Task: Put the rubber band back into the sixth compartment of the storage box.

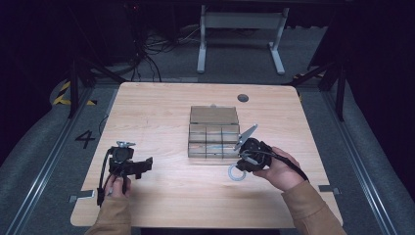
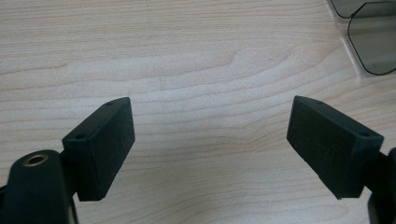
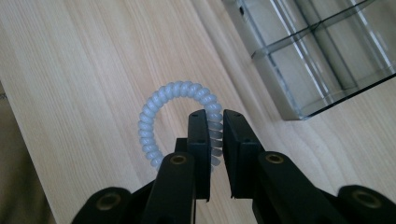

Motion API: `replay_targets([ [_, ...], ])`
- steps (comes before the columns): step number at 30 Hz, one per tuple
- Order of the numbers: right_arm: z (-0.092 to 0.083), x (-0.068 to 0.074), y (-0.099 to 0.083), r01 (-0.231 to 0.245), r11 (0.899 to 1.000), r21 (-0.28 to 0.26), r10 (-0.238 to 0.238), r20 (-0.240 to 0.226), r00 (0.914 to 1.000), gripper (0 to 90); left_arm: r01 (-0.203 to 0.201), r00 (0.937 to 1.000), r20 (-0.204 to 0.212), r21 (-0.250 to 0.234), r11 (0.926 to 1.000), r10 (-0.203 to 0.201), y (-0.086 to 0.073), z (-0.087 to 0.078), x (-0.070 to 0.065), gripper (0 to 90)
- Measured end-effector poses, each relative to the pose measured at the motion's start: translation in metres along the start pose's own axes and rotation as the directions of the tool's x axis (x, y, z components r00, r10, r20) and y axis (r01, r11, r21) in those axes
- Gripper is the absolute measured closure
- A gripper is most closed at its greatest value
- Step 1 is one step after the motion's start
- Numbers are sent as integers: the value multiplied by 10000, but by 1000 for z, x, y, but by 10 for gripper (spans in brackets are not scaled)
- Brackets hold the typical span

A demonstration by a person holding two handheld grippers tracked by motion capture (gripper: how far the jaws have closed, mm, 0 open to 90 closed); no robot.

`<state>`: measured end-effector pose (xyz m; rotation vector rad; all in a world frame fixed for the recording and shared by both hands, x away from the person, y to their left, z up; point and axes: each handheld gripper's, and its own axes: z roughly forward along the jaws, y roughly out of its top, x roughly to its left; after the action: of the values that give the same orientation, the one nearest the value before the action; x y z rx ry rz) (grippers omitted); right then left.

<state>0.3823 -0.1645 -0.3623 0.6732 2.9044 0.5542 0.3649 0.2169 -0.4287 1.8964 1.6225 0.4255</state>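
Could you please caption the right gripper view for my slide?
Right gripper pinches a pale coiled hair tie above the wooden table, beside a clear compartment box.

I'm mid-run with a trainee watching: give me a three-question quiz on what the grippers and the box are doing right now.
1. True or false: the right gripper is shut on the pale spiral hair tie.
2. How do the left gripper's jaws stand: A) wide apart with bare wooden table between them, B) clamped on the hair tie, C) closed on the box?
3. In the high view, on which side of the clear compartment box is the hand with the hair tie?

Key
1. True: the jaws pinch one side of the ring.
2. A.
3. At its right front corner, with the ring hanging below the right gripper.
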Motion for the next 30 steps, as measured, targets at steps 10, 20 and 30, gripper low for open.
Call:
replay_targets([
  [10,-9,-12,17,-69,9996,-283,75,213,9997,820,7,10000,15,-16,10000,-7,0,0,0,158],
  [20,-19,-30,29,-290,9981,-549,313,414,9986,820,-27,10000,20,3,10000,27,0,0,0,158],
  [30,-20,-51,37,-667,9958,-624,721,881,9935,820,-3,10000,24,11,10000,3,0,0,0,158],
])
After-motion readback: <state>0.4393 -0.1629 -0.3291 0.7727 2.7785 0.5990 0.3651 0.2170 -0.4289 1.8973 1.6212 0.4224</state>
